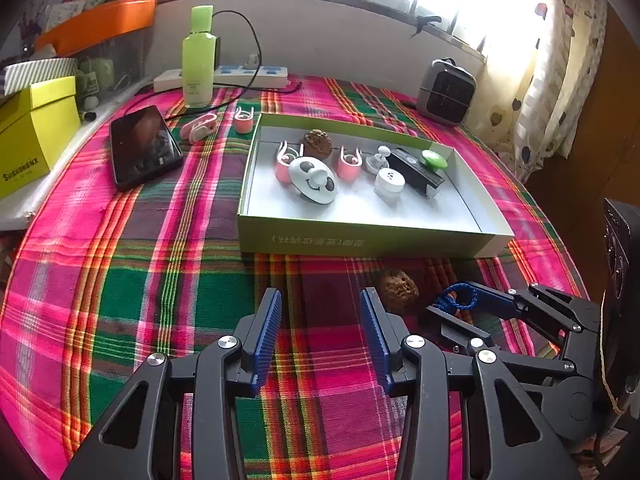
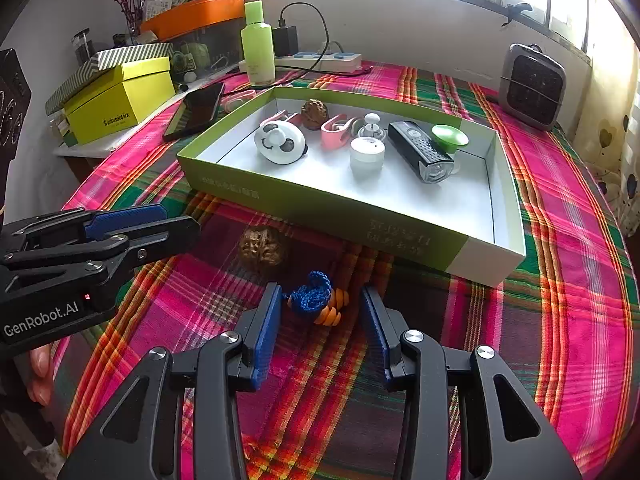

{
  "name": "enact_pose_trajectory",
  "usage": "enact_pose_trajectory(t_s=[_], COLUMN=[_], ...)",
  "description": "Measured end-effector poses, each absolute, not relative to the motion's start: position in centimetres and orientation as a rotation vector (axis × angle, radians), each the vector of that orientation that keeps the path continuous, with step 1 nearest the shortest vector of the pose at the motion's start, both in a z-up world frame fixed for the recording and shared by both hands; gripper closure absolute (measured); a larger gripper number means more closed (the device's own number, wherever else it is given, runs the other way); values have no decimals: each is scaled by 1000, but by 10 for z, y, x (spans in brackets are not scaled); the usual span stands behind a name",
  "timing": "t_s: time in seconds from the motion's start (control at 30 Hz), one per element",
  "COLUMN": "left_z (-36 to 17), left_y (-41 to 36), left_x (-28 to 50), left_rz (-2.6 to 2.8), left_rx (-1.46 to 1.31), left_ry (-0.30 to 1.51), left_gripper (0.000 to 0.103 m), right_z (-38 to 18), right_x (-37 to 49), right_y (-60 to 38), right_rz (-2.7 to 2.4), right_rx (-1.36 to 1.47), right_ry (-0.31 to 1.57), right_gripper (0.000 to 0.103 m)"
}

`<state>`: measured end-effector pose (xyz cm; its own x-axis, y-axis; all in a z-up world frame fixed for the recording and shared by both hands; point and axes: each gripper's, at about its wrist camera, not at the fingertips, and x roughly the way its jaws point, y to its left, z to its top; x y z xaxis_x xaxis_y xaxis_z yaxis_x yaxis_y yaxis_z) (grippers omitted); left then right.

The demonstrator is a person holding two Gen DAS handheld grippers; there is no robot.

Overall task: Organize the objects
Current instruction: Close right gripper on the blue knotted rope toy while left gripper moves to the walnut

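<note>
Left tongs (image 1: 320,312): apart, nothing between; walnut (image 1: 398,290) just right.
Right tongs (image 2: 320,308): apart, astride blue-corded charm (image 2: 320,300).
Right view only: fingertips (image 2: 40,360).

A table spread with a pink, green and orange plaid cloth (image 1: 168,272) carries everything. A shallow green box lid (image 1: 360,240) with a white inside sits near the middle. In front of it, on the cloth, lie a brown walnut (image 2: 262,249) and, just beside it, an orange beaded piece with a blue cord (image 2: 320,300). Behind the lid, to the left, a black phone (image 1: 144,146) lies flat, with a pink clip (image 1: 199,126) and a small pink holder (image 1: 243,120) near it. A tall green bottle (image 1: 197,60) and a white power strip (image 1: 244,74) stand at the back edge, and a grey heater (image 1: 446,92) at the far right
</note>
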<state>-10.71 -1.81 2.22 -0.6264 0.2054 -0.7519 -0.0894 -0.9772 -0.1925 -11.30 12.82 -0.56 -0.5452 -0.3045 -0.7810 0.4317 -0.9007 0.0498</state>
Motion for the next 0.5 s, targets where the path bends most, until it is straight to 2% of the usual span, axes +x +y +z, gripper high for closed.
enact_pose_trajectory(t_s=[0.13, 0.23, 0.5], left_z=[21, 21, 19], left_y=[-13, -10, -2], left_x=[-110, -112, -117], left_rz=[2668, 2651, 2622], left_rx=[-1271, -1274, -1282], left_ry=[-204, -206, -204], left_gripper=[63, 63, 59], right_z=[-5, -5, -5], right_x=[-113, -114, -112], right_y=[132, 135, 145], right_rz=[-2442, -2450, -2467], right_rx=[1191, 1192, 1194], right_ry=[205, 206, 199], right_gripper=[62, 69, 72])
